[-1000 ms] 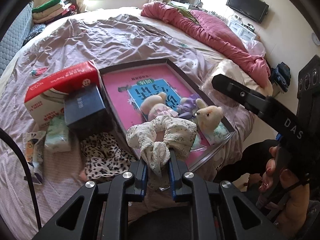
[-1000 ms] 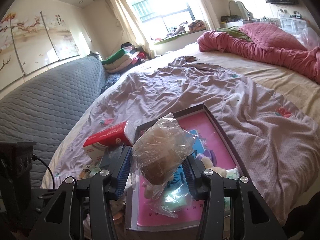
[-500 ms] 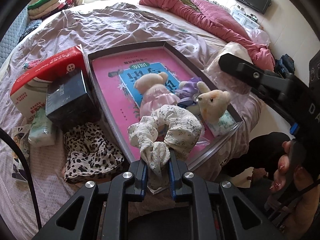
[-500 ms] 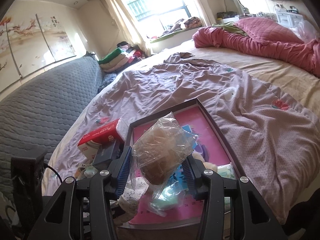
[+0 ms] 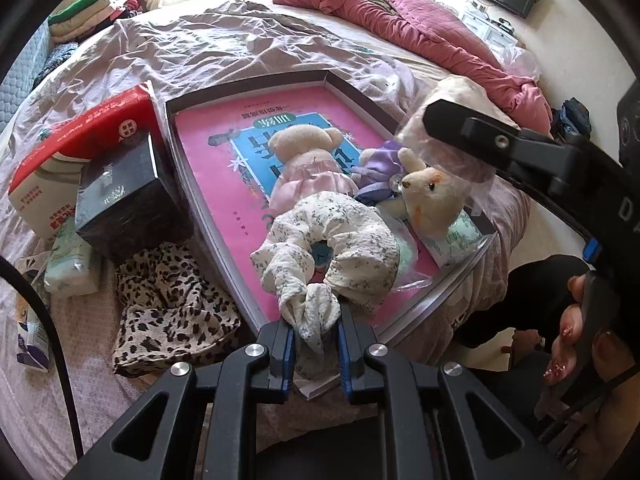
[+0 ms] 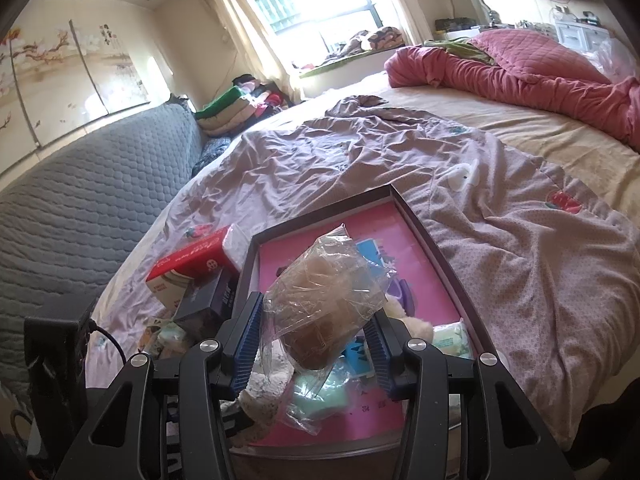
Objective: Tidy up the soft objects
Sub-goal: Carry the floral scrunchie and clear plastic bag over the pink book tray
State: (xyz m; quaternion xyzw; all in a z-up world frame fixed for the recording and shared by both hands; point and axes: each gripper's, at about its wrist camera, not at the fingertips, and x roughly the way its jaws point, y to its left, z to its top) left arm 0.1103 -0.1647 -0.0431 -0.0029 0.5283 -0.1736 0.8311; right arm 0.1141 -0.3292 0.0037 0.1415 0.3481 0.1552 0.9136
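A white floral scrunchie (image 5: 332, 248) is pinched by its tail in my left gripper (image 5: 314, 334), which is shut on it low over the near end of the pink-lined tray (image 5: 208, 184). In the tray lie a bear in a pink dress (image 5: 304, 164), a cream bunny toy (image 5: 430, 196), a purple piece (image 5: 380, 164) and a mint tissue pack (image 5: 460, 240). My right gripper (image 6: 316, 334) is shut on a brown soft thing in a clear plastic bag (image 6: 324, 312), held above the tray (image 6: 420, 224). From the left wrist it shows as a black finger (image 5: 500, 144) at the right.
Left of the tray lie a red tissue box (image 5: 72, 152), a black box (image 5: 128, 204), a leopard-print cloth (image 5: 172, 312) and small packets (image 5: 72, 264). A person's hand (image 5: 576, 340) grips the right handle. A pink quilt (image 6: 520, 68) is bunched at the far side of the bed.
My left gripper has sunk toward the tray with the scrunchie, so the tray and toys look nearer. The right gripper and its bag have barely shifted.
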